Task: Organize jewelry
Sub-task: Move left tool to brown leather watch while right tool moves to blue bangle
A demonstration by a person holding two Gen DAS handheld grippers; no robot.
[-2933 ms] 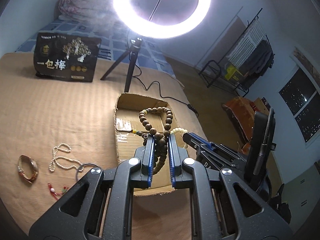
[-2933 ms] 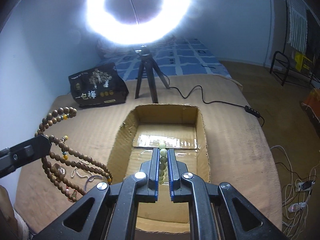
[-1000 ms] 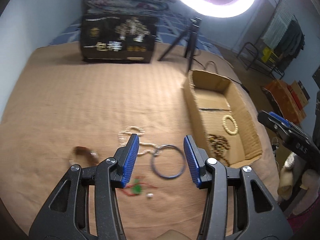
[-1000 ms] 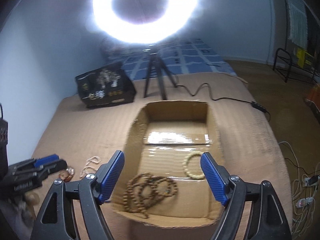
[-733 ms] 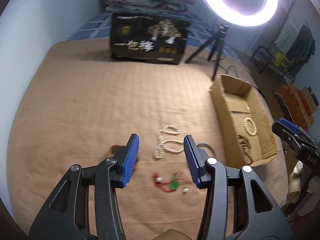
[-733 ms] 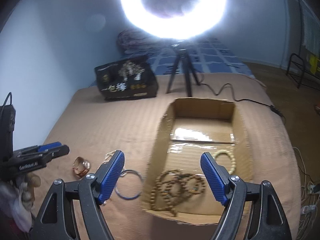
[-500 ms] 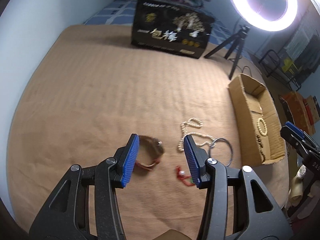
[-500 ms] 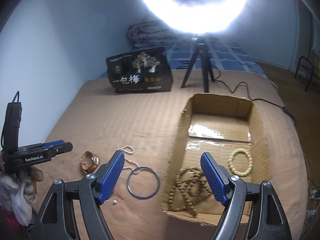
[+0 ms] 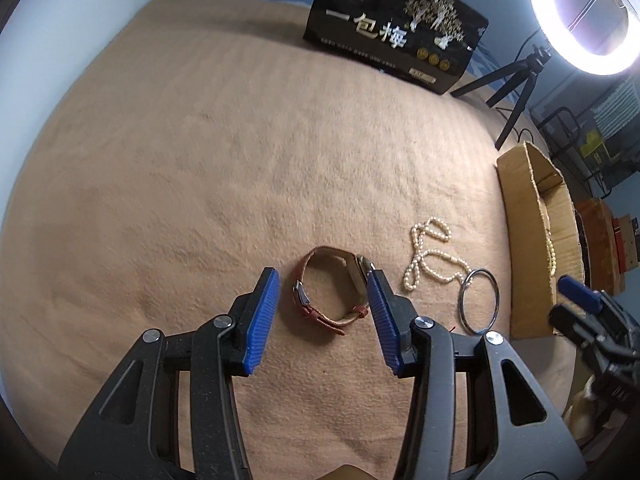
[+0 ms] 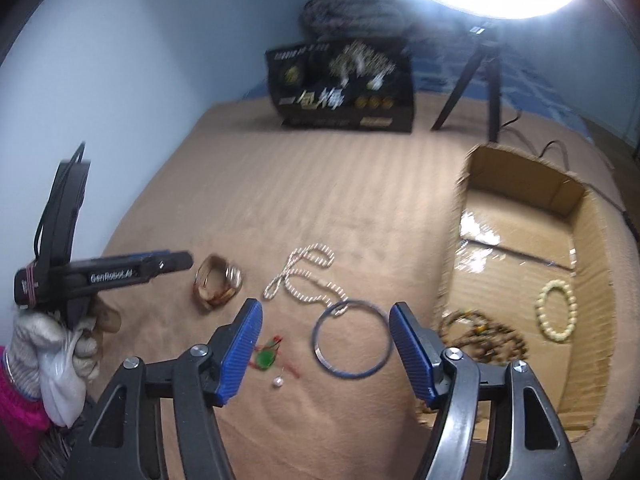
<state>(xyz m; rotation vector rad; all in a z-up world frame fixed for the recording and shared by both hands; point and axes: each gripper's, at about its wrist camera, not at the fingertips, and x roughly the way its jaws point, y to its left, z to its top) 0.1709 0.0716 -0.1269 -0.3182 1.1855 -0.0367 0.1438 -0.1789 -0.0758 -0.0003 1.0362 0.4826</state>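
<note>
Watch [image 9: 332, 288] lain on tan blanket [image 9: 200, 160] near its front edge, framed by open left gripper [image 9: 320, 316] untouched, metal bangle [image 10: 351, 339] framed by closing right gripper [image 10: 325, 348], nothing gripped, cardboard box [image 10: 592, 300] at right edge.

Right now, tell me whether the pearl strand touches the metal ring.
Touching. In the left wrist view, the pearl strand runs to the ring's top edge with no gap; the right wrist view shows it overlapping the rim.

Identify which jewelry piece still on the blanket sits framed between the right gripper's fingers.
The plain metal bangle, a thin bare ring. The pearl strand, watch and red-cord green pendant lie left of it.
</note>
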